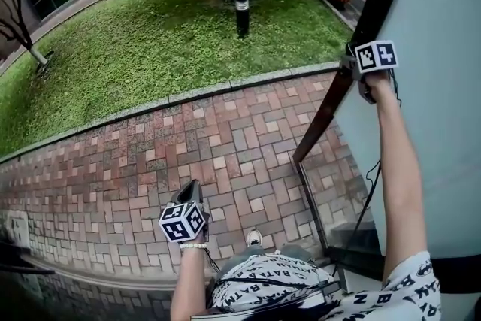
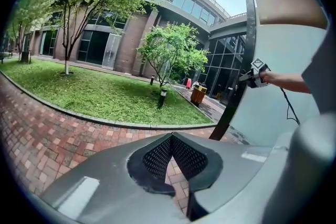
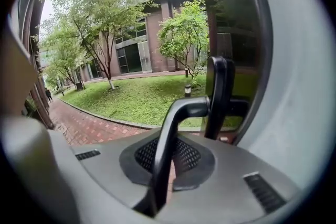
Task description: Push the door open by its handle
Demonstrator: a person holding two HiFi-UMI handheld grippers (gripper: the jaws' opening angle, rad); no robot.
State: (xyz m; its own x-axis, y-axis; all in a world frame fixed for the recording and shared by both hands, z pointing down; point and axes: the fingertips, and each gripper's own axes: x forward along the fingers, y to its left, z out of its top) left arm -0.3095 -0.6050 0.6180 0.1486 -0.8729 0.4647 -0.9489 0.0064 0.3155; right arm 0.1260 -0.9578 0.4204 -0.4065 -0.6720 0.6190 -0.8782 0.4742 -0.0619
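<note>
The door (image 1: 436,124) is the biggest thing here: a pale frosted panel in a dark frame, and it stands already well swung outward. Beyond its free edge lies the lawn (image 1: 165,34), and between the lawn and the door runs the brick paving (image 1: 188,139).

My right gripper (image 1: 362,70) is at the free edge of the door, on a stretched arm. Its jaws are closed narrow on the handle (image 3: 164,155), a thin dark bent bar that passes between the pads and joins the door frame. My left gripper (image 1: 189,192) hangs low over the paving, well apart from the door. Its jaws are together and hold nothing.

I judge that the push is far along and only the last part of the swing remains.

The danger I see is the grip. The bar is thin and smooth, so if the door turns further while my wrist does not follow, the bar can twist or slide out of the pads. My arm is almost at full reach, so a further push may pull the jaws off the handle. A thin black cable (image 1: 368,199) hangs beside the door and could catch.
</note>
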